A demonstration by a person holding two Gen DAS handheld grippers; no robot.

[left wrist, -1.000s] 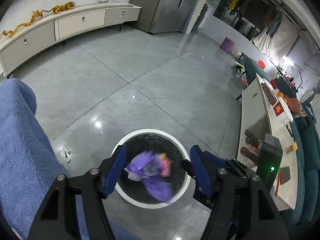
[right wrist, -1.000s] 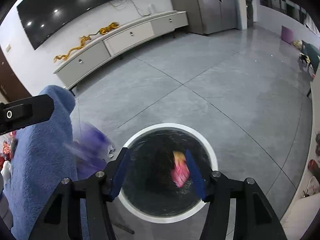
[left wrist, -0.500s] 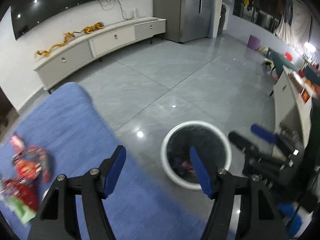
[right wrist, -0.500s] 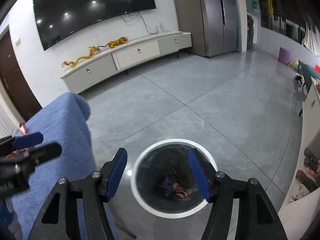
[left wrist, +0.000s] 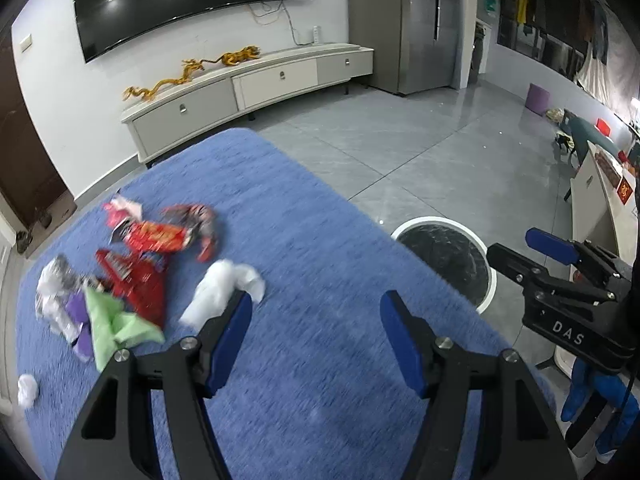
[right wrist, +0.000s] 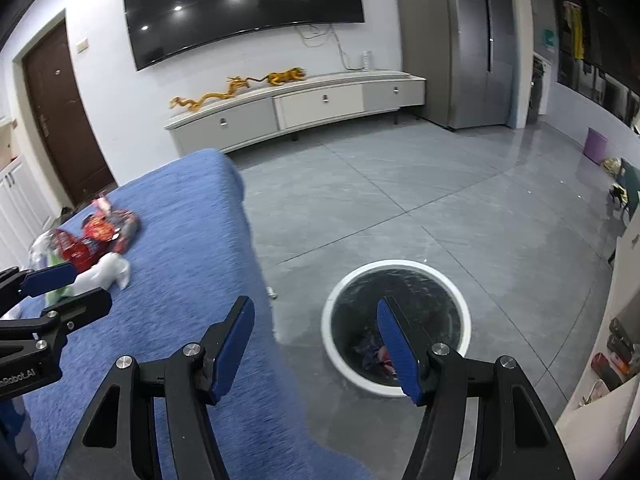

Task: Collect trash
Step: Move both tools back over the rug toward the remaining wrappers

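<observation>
Grippers, left (left wrist: 316, 332) and right (right wrist: 316, 344), both empty with jaws apart, have swung from bin (right wrist: 394, 266) toward wrappers (left wrist: 148, 256)

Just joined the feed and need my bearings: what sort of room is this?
Most likely a home living room: a large wall-mounted TV above a long low cabinet, and a grey tiled floor.

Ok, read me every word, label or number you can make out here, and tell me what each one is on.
"DAS" on the black body of the right gripper, cut off by the frame edge.
"nRobot.AI" on the black body of the left gripper, start cut off.
Print on the red snack wrappers on the blue fabric-covered table: too blurred to read.
</observation>
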